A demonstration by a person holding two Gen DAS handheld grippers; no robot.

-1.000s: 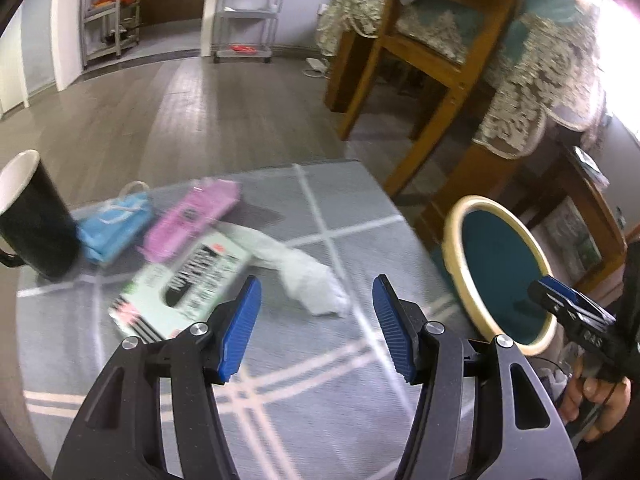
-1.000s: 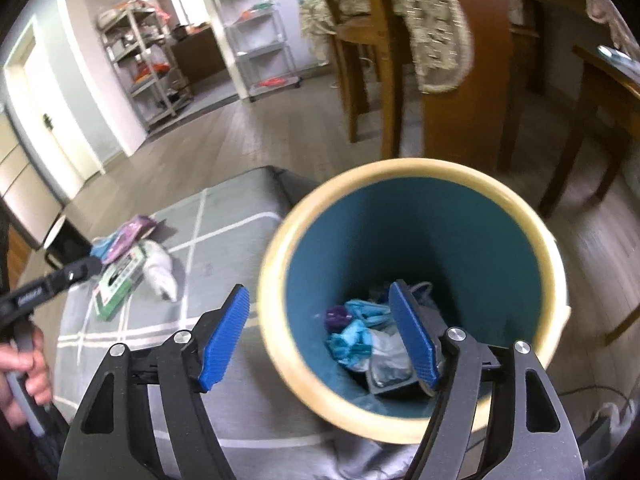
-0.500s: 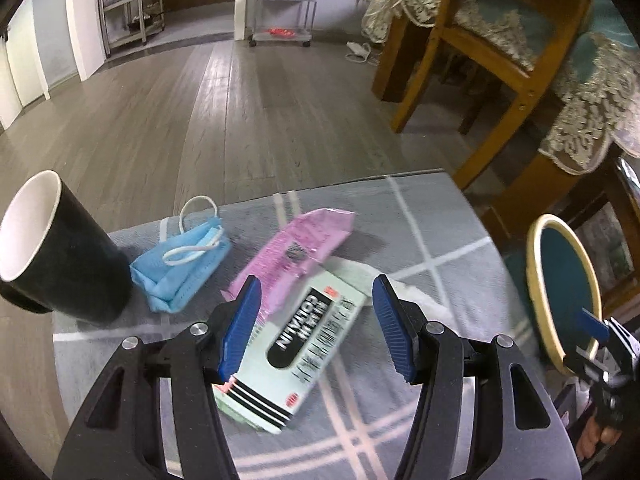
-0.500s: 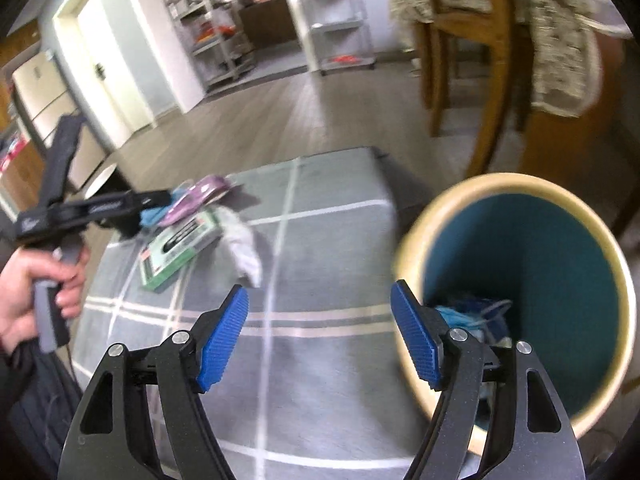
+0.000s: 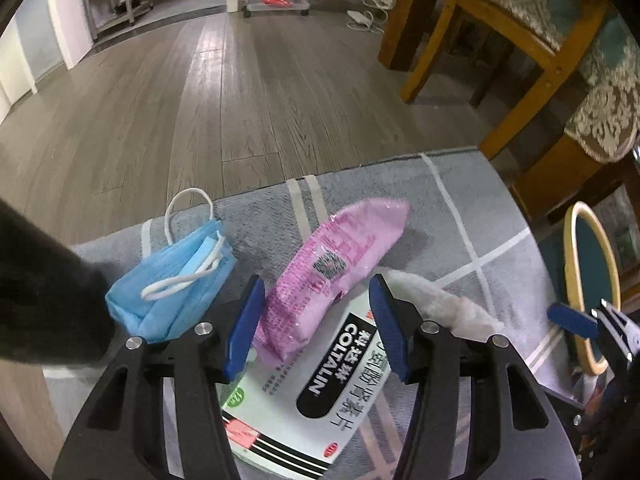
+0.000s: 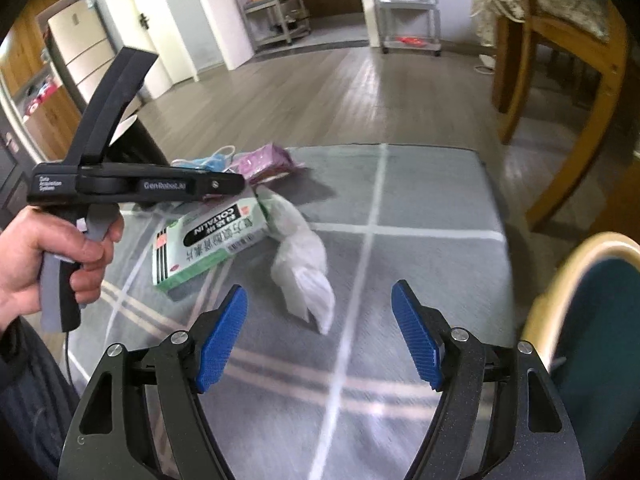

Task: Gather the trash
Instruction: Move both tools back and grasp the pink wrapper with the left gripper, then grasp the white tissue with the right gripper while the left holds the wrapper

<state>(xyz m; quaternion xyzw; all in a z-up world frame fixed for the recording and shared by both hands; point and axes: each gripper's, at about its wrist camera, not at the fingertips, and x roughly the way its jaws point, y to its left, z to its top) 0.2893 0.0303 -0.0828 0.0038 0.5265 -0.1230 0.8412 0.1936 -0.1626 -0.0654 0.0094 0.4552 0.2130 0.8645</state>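
Note:
On the grey checked table (image 5: 460,208) lie a pink packet (image 5: 332,268), a blue face mask (image 5: 176,280), a white-green medicine box (image 5: 320,392) and a crumpled white tissue (image 5: 444,304). My left gripper (image 5: 316,328) is open, its jaws either side of the near end of the pink packet, over the box. My right gripper (image 6: 316,336) is open and empty, just short of the tissue (image 6: 304,268). The box (image 6: 208,240), the packet (image 6: 264,160) and the mask (image 6: 212,162) lie beyond. The teal bin with a cream rim (image 6: 592,300) stands at the table's right.
A black cup (image 5: 36,292) stands at the table's left edge, close to the mask. Wooden chairs and a lace-covered table (image 5: 520,20) stand to the right. Metal shelves (image 6: 272,4) stand at the far wall. The bin also shows in the left wrist view (image 5: 588,280).
My left gripper has moved forward and left over the table, onto the pink packet. My right gripper has swung left from above the bin to the table, near the tissue.

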